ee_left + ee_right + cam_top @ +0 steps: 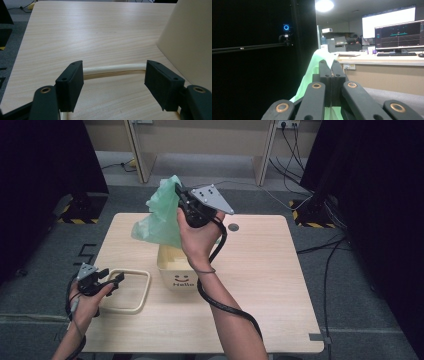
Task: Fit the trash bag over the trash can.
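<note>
Right gripper (181,195) is up high, centre of the high view, its fingers (325,72) pressed together on a green bag (161,217). The bag hangs from that pinch above the cream bin (176,272) in the middle of the worktop (260,285), its lower folds draping down toward the bin's open top. In the right gripper view the green film runs up between the two black fingers, so the grip looks firm.

Down at lower left, the left gripper (114,281) sits low with its fingers (71,82) spread wide, one on each side of the cream ring (131,292) that lies flat on the worktop. The ring's rail passes between them in the left gripper view, and neither finger presses on it.

My read: the bag is lifted and ready, but it is not yet opened out or seated inside the bin. Lining the bin and fitting the ring over it look like the work left.

Hard to tell: the right hand covers where the bag meets the bin, so whether any of it is already inside stays unclear. The bag's mouth is not visible, and the bin's inside is mostly hidden.
</note>
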A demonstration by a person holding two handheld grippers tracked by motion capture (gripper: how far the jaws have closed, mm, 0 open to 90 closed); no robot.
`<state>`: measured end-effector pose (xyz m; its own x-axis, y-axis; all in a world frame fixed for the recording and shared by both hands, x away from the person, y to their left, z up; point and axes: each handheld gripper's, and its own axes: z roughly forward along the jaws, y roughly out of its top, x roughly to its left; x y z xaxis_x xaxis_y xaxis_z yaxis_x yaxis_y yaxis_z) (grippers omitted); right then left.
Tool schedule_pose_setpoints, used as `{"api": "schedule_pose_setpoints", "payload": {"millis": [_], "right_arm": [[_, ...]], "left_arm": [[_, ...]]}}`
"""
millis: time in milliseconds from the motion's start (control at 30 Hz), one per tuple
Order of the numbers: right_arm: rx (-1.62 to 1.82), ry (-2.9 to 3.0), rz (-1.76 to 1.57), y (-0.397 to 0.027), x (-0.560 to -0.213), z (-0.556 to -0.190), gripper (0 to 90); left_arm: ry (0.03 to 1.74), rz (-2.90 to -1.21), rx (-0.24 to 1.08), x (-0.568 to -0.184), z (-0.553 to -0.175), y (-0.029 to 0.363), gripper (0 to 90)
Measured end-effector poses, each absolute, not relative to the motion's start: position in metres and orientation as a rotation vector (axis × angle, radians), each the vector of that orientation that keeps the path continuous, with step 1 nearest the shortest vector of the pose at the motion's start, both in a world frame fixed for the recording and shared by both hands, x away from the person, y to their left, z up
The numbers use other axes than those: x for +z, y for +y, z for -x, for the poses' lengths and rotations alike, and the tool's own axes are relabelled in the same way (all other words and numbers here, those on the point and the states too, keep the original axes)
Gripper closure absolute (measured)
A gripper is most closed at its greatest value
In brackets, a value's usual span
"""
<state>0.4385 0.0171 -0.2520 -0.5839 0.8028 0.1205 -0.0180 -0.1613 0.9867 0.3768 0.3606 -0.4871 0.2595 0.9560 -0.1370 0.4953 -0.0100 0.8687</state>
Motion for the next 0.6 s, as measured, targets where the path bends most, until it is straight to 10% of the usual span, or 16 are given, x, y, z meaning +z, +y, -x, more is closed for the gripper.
{"api": "schedule_pose_setpoints", "payload": {"millis": [600], "right_arm": [[1.817, 1.547, -0.894, 0.032, -0.254, -0.438, 90.0]], "left_arm": [[1.364, -1.642, 0.651, -0.487, -0.377, 0.361, 30.7]]}}
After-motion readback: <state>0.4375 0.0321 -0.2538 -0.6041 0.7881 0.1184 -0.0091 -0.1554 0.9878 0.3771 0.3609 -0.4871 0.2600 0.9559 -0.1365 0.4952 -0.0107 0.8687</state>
